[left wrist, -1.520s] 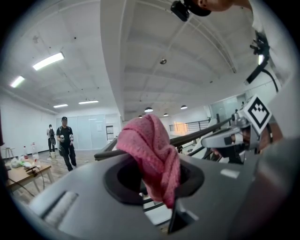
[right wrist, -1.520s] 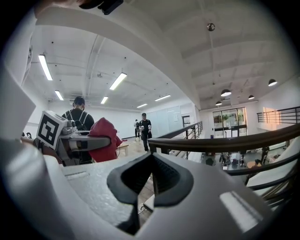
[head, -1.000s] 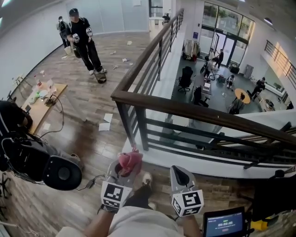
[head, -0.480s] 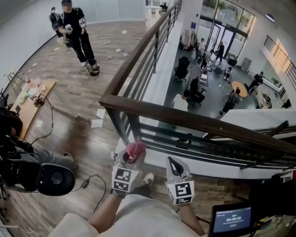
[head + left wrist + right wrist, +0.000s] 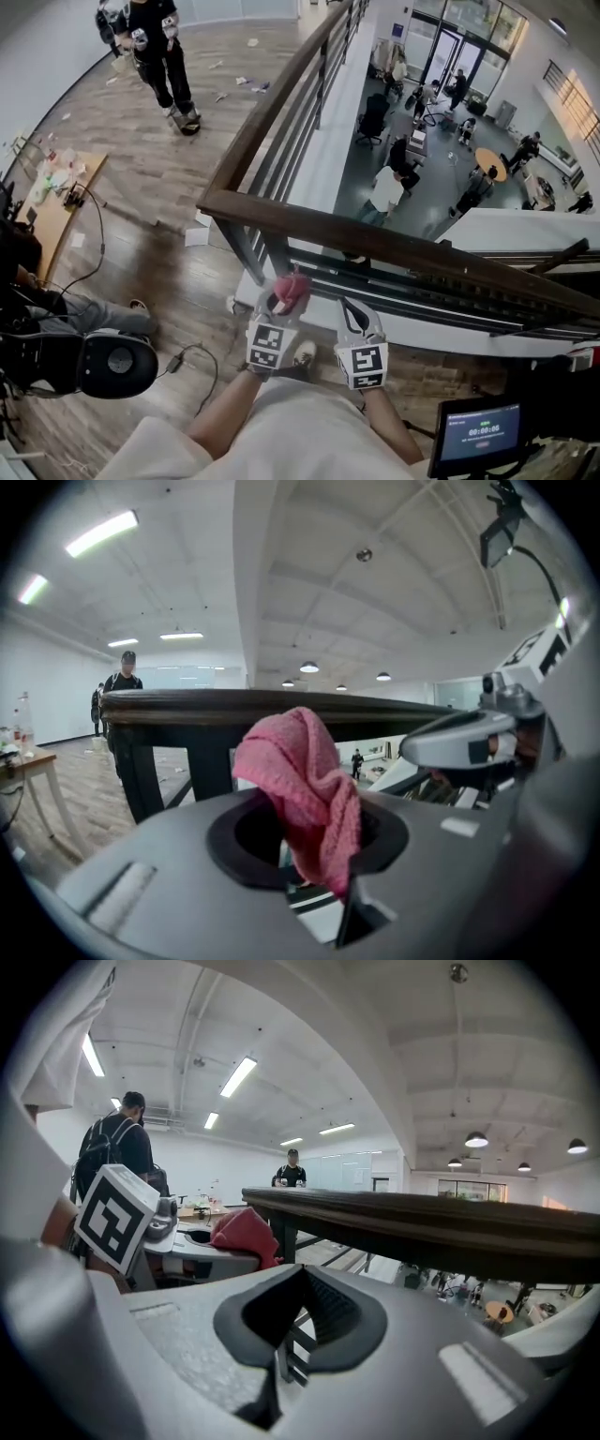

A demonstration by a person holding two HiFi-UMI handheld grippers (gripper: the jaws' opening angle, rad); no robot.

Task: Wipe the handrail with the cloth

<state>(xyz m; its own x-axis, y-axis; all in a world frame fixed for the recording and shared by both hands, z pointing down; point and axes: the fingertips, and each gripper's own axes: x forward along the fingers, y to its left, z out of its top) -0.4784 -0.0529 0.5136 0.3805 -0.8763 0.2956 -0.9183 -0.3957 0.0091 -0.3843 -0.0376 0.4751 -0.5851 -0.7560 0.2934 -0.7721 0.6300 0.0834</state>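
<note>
The dark wooden handrail (image 5: pixel 394 246) crosses the head view from left to right above black bars, and a second run leads away toward the top. My left gripper (image 5: pixel 281 300) is shut on a crumpled pink cloth (image 5: pixel 292 290), just below and in front of the rail, near its corner. In the left gripper view the cloth (image 5: pixel 305 785) bulges up out of the jaws, with the handrail (image 5: pixel 234 705) close behind it. My right gripper (image 5: pixel 349 311) is beside the left, shut and holding nothing. In the right gripper view the handrail (image 5: pixel 422 1222) runs overhead and the cloth (image 5: pixel 246 1229) shows at the left.
A person (image 5: pixel 155 47) stands on the wood floor at the far left. A cluttered table (image 5: pixel 56 183) and a black machine (image 5: pixel 112 361) with a cable are at the left. A tablet screen (image 5: pixel 478 433) is at the lower right. Beyond the rail is a drop to a lower floor (image 5: pixel 422 141) with people.
Both grippers have come up and forward toward the handrail. The cloth has stayed in the left gripper. The rail now lies closer in the head view.
</note>
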